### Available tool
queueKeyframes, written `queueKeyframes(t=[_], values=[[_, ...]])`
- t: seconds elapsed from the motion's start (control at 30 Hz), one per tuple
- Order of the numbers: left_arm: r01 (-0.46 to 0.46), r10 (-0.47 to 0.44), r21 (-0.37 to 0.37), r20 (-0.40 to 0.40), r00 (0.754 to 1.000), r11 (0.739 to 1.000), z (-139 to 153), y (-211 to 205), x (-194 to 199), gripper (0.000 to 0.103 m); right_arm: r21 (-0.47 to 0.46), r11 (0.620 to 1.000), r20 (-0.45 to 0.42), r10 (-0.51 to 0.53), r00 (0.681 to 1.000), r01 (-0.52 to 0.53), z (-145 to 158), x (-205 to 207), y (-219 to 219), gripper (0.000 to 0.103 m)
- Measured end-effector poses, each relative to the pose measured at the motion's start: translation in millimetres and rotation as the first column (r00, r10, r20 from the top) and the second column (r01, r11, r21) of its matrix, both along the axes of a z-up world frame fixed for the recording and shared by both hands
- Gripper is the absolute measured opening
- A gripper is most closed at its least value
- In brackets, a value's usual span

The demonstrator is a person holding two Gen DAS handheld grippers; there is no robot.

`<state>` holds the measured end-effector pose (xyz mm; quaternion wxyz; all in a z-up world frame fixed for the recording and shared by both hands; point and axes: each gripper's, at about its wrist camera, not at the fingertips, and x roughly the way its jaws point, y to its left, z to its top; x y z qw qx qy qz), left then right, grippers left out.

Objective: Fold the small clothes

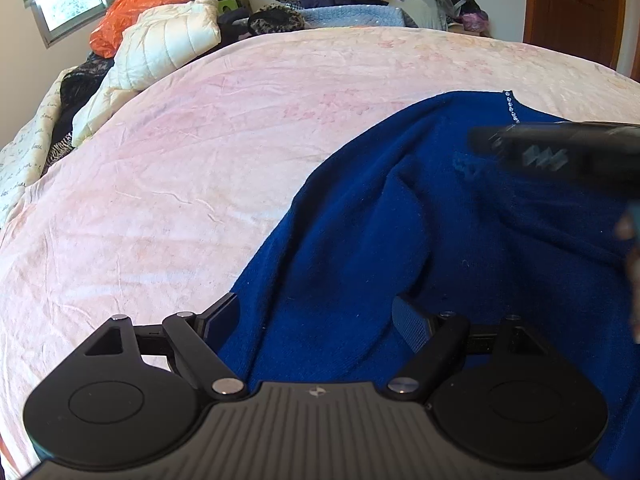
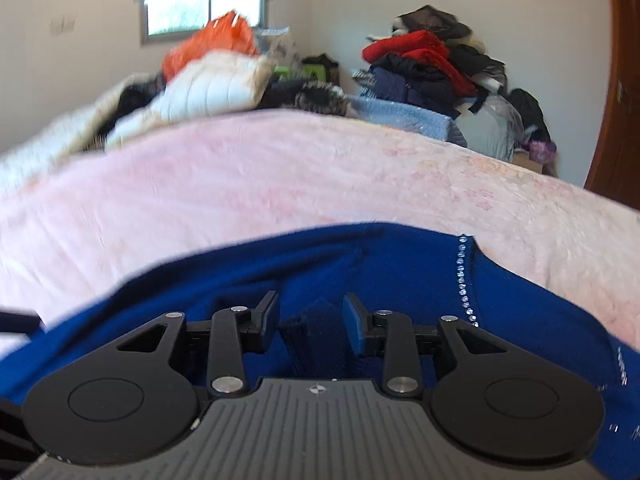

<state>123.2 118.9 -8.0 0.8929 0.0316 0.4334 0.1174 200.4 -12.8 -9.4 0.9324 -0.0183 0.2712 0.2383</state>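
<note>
1. The left gripper (image 1: 316,320) sits lowest in its view, its fingers spread wide, with a fold of the blue sweater (image 1: 400,240) bunched up between them; the fabric covers the fingertips, so whether they touch it cannot be told.
2. The right gripper (image 2: 310,320) hovers over the same blue sweater (image 2: 360,264), its blue-padded fingers parted and nothing pinched between them.
3. The sweater lies rumpled on the near part of a pink bedspread (image 1: 180,160), a line of small rhinestones (image 2: 464,280) running along one seam.
4. Across the bed, a white quilted jacket (image 1: 168,44) rests beside an orange plastic bag (image 1: 136,4).
5. A heap of dark and red clothes (image 2: 424,64) stands by the far wall, near a brown door (image 1: 576,8).
</note>
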Motion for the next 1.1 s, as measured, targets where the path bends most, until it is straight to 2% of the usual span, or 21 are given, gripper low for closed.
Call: queueKeyframes(t=[0.07,0.1,0.17,0.27,0.37,0.47,0.63,1.1], values=[[-0.009,0.009,-0.008,-0.006,1.000,1.000,-2,0,0,0.084,0.072,0.996,-0.059,-0.053,0.997,0.057,4,3,-19,0.044],[-0.010,0.010,-0.011,-0.008,1.000,1.000,-2,0,0,0.083,0.080,0.994,-0.095,-0.067,0.993,0.075,1,6,-24,0.046],[-0.003,0.003,-0.013,-0.009,1.000,1.000,-2,-3,0,0.083,0.050,0.996,-0.135,-0.063,0.989,0.070,-8,8,-26,0.046],[0.008,-0.009,-0.003,-0.013,1.000,1.000,-2,-7,-1,0.084,-0.071,0.996,-0.164,-0.056,0.985,0.045,-30,6,-10,0.046],[0.007,-0.008,-0.009,-0.017,1.000,1.000,-2,-7,-2,0.084,-0.122,0.991,-0.105,-0.060,0.993,0.047,-30,-4,0,0.045],[-0.003,0.002,-0.008,-0.019,1.000,1.000,-2,-5,-2,0.084,-0.091,0.995,-0.068,-0.053,0.996,0.046,-18,-13,-3,0.046],[-0.014,0.014,-0.025,-0.021,1.000,1.000,-1,-3,-5,0.084,-0.150,0.988,-0.110,-0.049,0.993,0.032,-29,-11,-2,0.050],[-0.020,0.020,-0.004,-0.011,1.000,1.000,6,-4,-21,0.084,-0.094,0.995,-0.076,-0.022,0.997,0.015,-11,-41,-7,0.056]])
